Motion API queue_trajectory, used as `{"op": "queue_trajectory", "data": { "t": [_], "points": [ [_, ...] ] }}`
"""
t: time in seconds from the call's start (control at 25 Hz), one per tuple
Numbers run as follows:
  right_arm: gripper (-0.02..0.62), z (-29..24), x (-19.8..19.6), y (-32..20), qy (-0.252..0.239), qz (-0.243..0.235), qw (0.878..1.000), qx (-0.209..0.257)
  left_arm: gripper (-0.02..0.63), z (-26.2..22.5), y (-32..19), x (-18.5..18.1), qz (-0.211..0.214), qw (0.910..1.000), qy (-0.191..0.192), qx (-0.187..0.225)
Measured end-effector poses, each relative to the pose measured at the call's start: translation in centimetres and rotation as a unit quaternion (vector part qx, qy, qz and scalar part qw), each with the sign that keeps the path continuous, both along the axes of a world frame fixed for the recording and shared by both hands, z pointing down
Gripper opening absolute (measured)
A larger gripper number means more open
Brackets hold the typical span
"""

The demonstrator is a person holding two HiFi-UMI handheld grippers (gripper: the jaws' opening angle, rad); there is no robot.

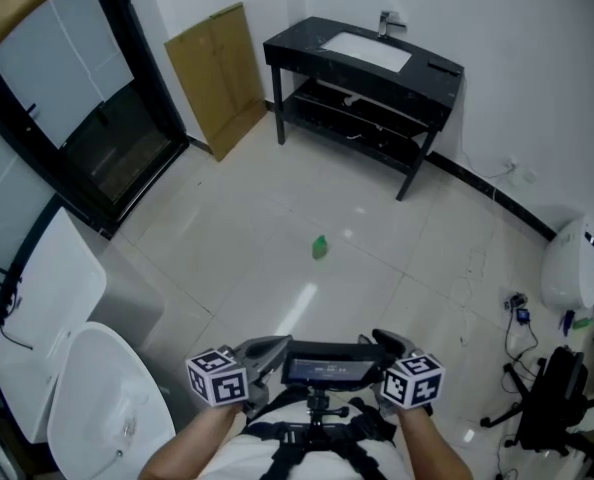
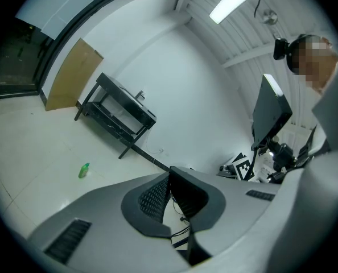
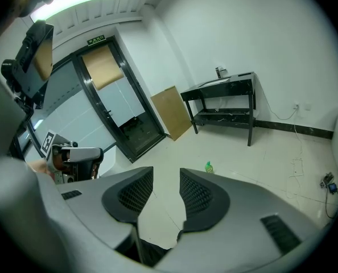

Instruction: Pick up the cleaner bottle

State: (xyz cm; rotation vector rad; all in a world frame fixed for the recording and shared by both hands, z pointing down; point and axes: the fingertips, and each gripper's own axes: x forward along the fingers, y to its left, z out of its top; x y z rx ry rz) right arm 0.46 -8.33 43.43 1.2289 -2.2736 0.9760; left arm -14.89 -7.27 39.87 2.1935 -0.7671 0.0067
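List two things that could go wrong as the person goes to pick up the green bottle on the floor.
1. The cleaner bottle is small and sits alone on the glossy floor, well away from both grippers; a clumsy low reach could knock or slide it.
2. The left gripper is shut, so leading with it would likely push the cleaner bottle; the right gripper is open and empty.

Blk sink table [image 1: 429,76] at back wall, cardboard [image 1: 217,78] leaning on wall left of it, next to glass door [image 1: 107,153]. Toilet [image 1: 107,408] btm left. Blk stand [image 1: 545,400] + cables [image 1: 520,330] far right.
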Motion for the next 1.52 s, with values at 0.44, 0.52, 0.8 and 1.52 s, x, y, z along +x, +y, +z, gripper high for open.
{"op": "queue_trajectory", "data": {
  "t": [0.44, 0.52, 0.8, 1.52],
  "points": [
    [0.146, 1.3, -2.8, -0.3, -0.001, 0.003, 1.000, -0.008, 0.003, 0.7, 0.0, -3.7, -0.009, 0.9999, -0.006, -0.009],
    [0.146, 1.2, -3.3, -0.7, 0.002, 0.000, 1.000, -0.006, 0.003, 0.7, 0.0, -4.4, -0.015, 0.9998, -0.005, -0.010],
    [0.146, 0.8, -4.6, -1.4, 0.005, -0.003, 1.000, -0.006, 0.003, 1.8, -0.5, -5.7, -0.020, 0.9996, 0.003, -0.017],
    [0.146, 3.9, -1.9, -6.2, -0.011, -0.012, 0.999, -0.047, 0.003, 3.7, -6.4, -2.5, -0.025, 0.9984, -0.020, -0.047]
  ]
}}
